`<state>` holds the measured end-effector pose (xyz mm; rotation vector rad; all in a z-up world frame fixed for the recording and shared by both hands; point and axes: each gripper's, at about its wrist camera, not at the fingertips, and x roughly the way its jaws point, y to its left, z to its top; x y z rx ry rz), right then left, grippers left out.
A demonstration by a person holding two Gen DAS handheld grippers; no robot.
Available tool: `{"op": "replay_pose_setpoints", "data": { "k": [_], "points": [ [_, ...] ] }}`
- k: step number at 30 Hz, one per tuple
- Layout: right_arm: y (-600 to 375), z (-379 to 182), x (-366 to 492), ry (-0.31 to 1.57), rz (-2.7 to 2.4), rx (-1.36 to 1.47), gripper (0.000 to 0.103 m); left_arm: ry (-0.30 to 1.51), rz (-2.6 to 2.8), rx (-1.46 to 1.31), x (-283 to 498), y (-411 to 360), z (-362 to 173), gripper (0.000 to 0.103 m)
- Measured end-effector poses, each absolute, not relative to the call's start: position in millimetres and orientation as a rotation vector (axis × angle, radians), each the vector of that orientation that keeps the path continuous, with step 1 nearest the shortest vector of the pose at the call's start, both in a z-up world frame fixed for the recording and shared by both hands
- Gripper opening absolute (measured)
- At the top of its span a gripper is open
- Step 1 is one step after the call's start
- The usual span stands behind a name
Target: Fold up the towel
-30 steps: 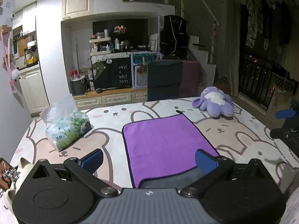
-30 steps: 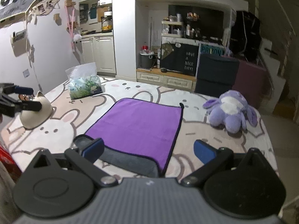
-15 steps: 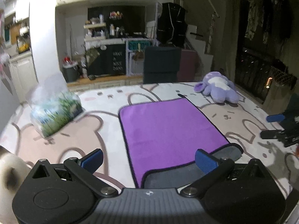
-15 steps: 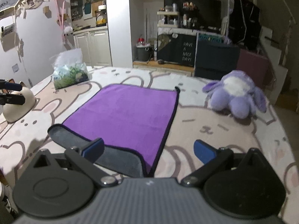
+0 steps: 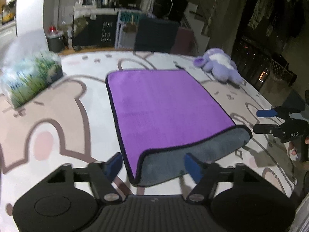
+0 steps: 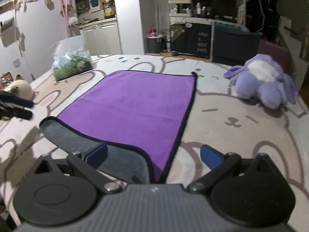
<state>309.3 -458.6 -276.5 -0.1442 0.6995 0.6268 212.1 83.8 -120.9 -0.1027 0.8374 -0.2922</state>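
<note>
A purple towel (image 5: 162, 108) with a grey underside lies flat on the rabbit-print table cover (image 5: 58, 119). Its near edge is turned over and shows grey. It also shows in the right wrist view (image 6: 135, 106). My left gripper (image 5: 153, 164) is open, just above the towel's near left corner. My right gripper (image 6: 154, 154) is open, just above the near right corner. Each gripper shows in the other's view: the right gripper (image 5: 270, 121) at the right edge, the left gripper (image 6: 17, 106) at the left edge.
A purple plush rabbit (image 6: 262, 81) lies right of the towel. A tissue pack (image 6: 72, 63) stands at the far left. A cream cat-shaped bowl (image 6: 19, 89) sits at the left edge. A dark chair (image 5: 156, 34) stands behind the table.
Both grippers have tilted down and come closer to the towel's near corners. The towel has not moved.
</note>
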Motion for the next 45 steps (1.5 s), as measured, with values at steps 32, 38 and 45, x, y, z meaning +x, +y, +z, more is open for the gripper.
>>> {"op": "replay_pose_setpoints", "data": {
  "k": [32, 38, 45],
  "points": [
    [-446, -290, 329, 0.878, 0.741, -0.11, 0.008, 0.916, -0.29, -0.141, 236, 93, -148, 0.005],
    [-444, -278, 329, 0.839, 0.743, -0.122, 0.007, 0.864, -0.271, -0.119, 240, 92, -133, 0.005],
    [-440, -259, 341, 0.797, 0.736, -0.126, 0.006, 0.827, -0.258, -0.089, 257, 92, -121, 0.005]
  ]
}}
